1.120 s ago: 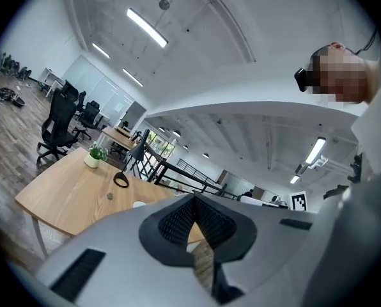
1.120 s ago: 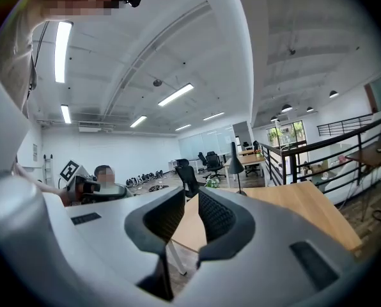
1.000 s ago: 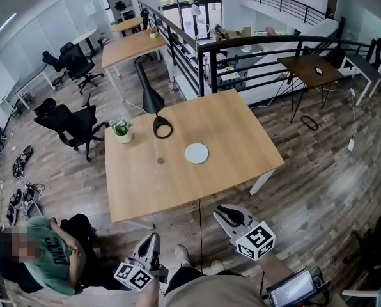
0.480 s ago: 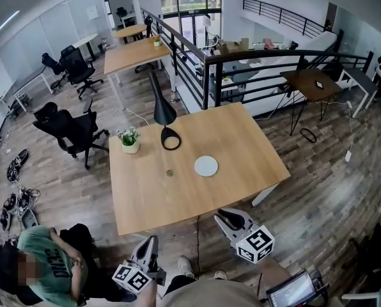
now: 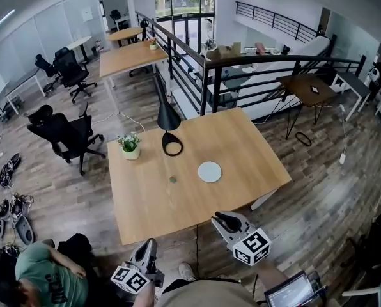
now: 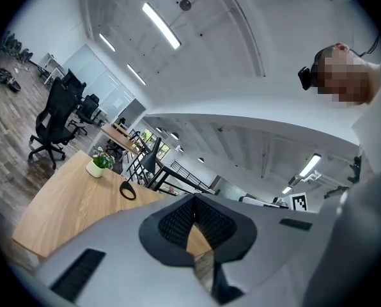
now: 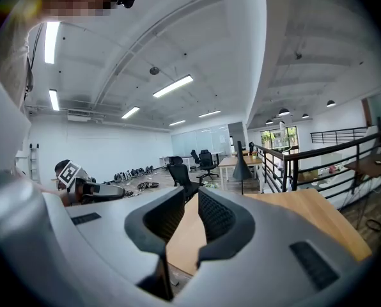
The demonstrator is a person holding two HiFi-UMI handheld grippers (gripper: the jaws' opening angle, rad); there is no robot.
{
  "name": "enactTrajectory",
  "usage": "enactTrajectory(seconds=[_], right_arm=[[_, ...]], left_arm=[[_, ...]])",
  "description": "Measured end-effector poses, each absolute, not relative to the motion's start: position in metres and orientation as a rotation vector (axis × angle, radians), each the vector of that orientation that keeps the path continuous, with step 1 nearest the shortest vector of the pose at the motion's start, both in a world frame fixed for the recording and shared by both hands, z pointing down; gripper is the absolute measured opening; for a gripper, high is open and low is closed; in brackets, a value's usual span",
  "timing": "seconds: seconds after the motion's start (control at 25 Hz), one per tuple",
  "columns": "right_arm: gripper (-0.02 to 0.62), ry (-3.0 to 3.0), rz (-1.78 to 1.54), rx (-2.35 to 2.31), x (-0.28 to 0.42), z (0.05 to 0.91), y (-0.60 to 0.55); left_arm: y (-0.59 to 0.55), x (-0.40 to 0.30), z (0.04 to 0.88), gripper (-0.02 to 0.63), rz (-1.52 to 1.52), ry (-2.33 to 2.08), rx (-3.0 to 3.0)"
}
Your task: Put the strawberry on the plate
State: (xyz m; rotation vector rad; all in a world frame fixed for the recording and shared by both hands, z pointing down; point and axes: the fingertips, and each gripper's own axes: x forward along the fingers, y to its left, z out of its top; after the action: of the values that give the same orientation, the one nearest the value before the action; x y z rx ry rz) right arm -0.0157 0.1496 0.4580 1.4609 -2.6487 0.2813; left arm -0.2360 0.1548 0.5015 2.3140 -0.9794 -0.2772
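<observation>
A white plate (image 5: 209,171) lies near the middle of the wooden table (image 5: 241,139). Left of it lies a small dark thing (image 5: 172,179), too small to tell as the strawberry. Both grippers hang short of the table's near edge, apart from both objects. My left gripper (image 5: 151,243) points at the table with its tips together and nothing in them (image 6: 192,198). My right gripper (image 5: 220,220) points level, its jaws a narrow gap apart with nothing between them (image 7: 190,197).
A potted plant (image 5: 130,144) and a black lamp (image 5: 169,130) with a ring base stand at the table's far left. Black railings (image 5: 254,62) run behind the table. A person in a green shirt (image 5: 46,280) sits on the floor at lower left. Office chairs (image 5: 62,133) stand to the left.
The whole view has moved toward the table, which now sits nearer and lower in the picture. Both grippers came forward with it, jaws unchanged. The seated person has slid toward the bottom left edge.
</observation>
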Motion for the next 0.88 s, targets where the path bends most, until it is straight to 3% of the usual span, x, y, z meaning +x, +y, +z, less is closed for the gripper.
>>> enactTrajectory(seconds=[0.56,0.88], right_arm=[[0.052,-2.606,0.316,1.534,-0.051,0.477,0.131],[0.052,-2.562,0.347,1.583,-0.047,0.482,0.155]], left_arm=[[0.117,-0.267,0.522,0.002,-0.242,-0.898,2.335],[0.129,-0.243,0.53,0.002,-0.189,-0.785,2.362]])
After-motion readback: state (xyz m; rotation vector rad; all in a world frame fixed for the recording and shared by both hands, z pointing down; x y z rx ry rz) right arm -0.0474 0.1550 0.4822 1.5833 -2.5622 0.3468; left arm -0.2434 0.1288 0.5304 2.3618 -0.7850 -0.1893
